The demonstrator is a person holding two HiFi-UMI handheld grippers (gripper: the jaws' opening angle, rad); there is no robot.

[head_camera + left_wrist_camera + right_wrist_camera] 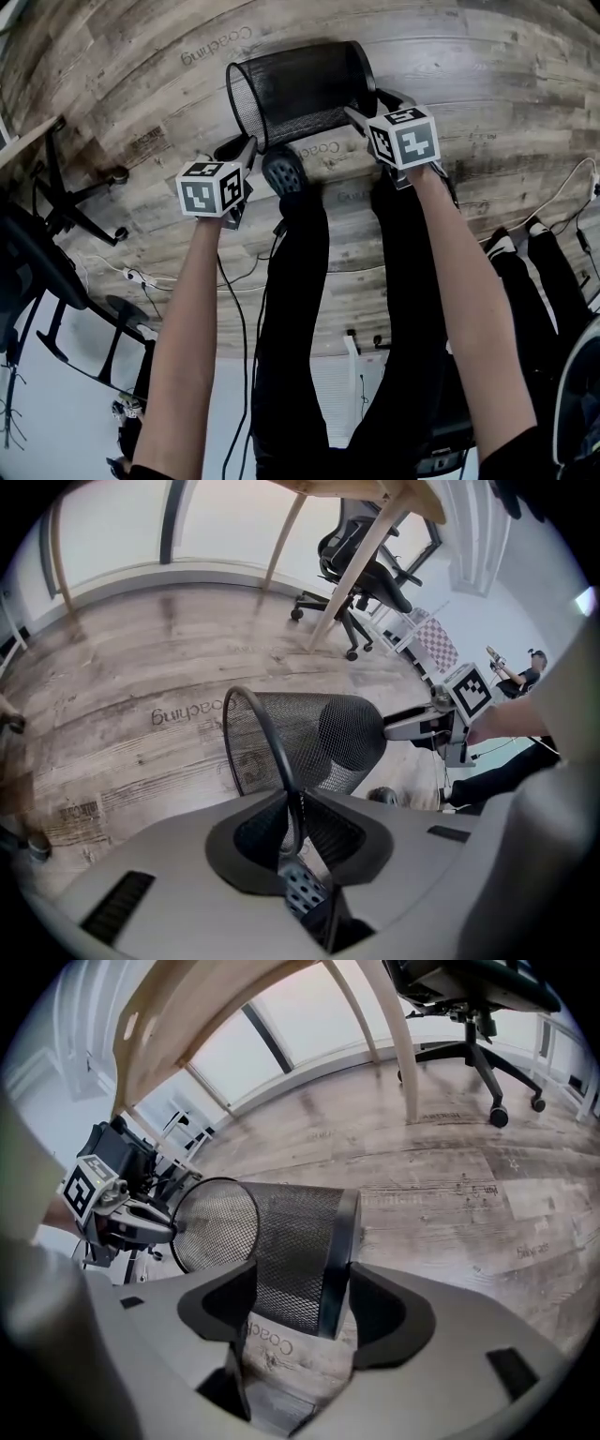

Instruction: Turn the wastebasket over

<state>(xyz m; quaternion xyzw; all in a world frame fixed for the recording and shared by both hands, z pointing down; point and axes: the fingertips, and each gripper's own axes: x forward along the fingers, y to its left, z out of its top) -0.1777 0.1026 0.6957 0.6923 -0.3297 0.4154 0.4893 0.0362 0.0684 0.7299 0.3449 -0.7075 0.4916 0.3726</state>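
The black mesh wastebasket lies on its side on the wooden floor, its open mouth toward the left of the head view. My left gripper is shut on the mouth's wire rim, which runs down between its jaws. My right gripper is at the other end, jaws wide open. The basket's solid base band sits between those jaws with a gap on the left side. The wastebasket fills the middle of the right gripper view, with the left gripper at its mouth.
The person's legs and a dark shoe stand just behind the basket. An office chair and pale wooden table legs are farther off. A black chair base and cables lie at the left.
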